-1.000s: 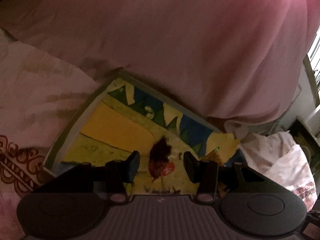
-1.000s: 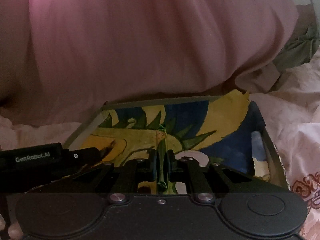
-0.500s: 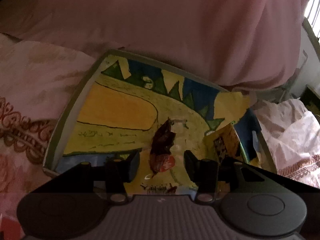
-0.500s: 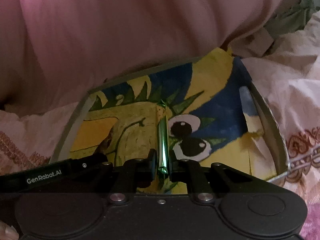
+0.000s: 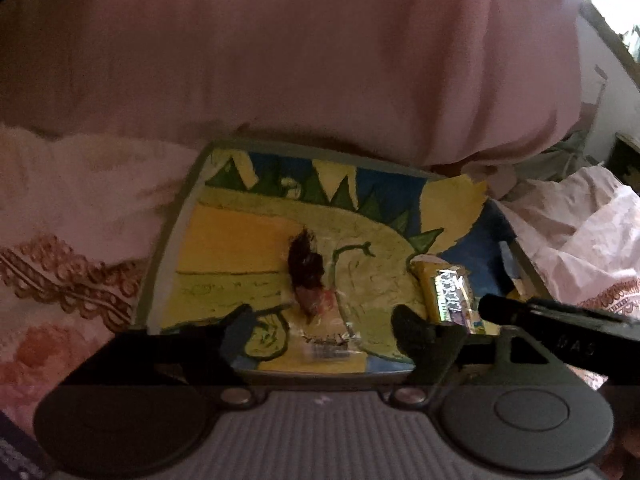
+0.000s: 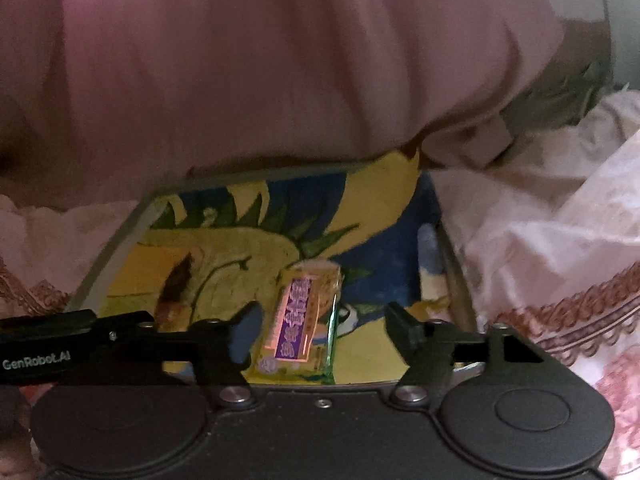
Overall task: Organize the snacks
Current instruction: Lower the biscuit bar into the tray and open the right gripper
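Both my grippers stand over the tray (image 5: pixel 160 256) with their jaws apart, and both have just been opening. My left gripper (image 5: pixel 322 326) has wide open jaws, and between them, on the tray floor, lies the dark red snack packet (image 5: pixel 308 276); the pads do not touch it. My right gripper (image 6: pixel 320 326) is also open. The yellow snack bar (image 6: pixel 300 320) with the purple label lies flat on the tray between its fingers and is free of both pads; the left pad is just beside the edge of the bar.

In the left wrist view the same yellow bar (image 5: pixel 448 292) lies to the right of the red packet, apart from it, and one dark finger of my right gripper (image 5: pixel 560 320) reaches in just in front of it. The tray has a grey rim and a painted floor in yellow, green and blue. It rests on a pale bedsheet (image 5: pixel 72 208) with a brown lace pattern, and behind it rises a big pink pillow (image 5: pixel 300 52).
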`<state>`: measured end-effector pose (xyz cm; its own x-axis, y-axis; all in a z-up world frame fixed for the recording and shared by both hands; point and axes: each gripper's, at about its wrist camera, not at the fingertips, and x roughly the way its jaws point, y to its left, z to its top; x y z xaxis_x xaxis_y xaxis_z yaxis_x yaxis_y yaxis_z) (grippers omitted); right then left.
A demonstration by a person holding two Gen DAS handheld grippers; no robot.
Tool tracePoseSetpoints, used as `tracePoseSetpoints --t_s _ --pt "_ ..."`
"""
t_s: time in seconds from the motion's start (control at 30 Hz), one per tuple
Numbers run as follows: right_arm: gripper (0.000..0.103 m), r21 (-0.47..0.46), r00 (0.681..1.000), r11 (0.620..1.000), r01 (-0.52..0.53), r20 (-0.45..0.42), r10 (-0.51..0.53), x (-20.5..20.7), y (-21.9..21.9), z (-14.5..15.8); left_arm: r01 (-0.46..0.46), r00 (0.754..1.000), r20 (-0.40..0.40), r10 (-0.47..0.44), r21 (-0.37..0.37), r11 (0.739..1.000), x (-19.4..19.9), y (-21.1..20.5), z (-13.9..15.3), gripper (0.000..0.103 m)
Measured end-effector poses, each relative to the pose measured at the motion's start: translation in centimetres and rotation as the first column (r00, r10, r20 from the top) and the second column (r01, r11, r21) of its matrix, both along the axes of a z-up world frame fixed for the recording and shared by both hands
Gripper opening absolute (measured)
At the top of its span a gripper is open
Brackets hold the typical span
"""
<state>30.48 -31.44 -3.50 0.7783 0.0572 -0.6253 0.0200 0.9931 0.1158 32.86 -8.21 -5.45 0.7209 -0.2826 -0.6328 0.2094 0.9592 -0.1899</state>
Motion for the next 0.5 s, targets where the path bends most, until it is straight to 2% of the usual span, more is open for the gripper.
tracePoseSetpoints --t_s 0.07,0.13,0.23,0.33,0.5 --pt "0.084 -0.023 0.999 1.0 0.002 0.033 -0.001 -0.9 0.1 0.8 -0.003 1.0 0.028 0.003 0.006 1.0 -0.9 0.2 0.8 0.089" --pt "0.092 -0.034 0.998 0.999 0.006 0.064 -0.004 -2.2 0.0 1.8 -0.021 0.999 0.051 0.02 0.006 1.0 -1.9 0.6 1.7 0.098" --pt "0.1 -0.051 0.993 0.999 0.004 0.12 0.002 -4.3 0.2 3.3 -0.063 0.992 0.107 0.063 -0.002 0.998 -3.7 1.4 3.1 0.103" --pt "0.102 -0.077 0.984 0.997 -0.003 0.175 0.016 -6.7 0.6 4.9 -0.084 0.984 0.161 0.082 0.01 0.996 -5.8 1.9 4.6 0.103" --pt "0.102 -0.097 0.969 0.995 0.009 0.246 0.015 -11.5 1.3 6.5 -0.127 0.96 0.26 0.101 0.086 0.988 -10.2 2.4 6.8 0.103"
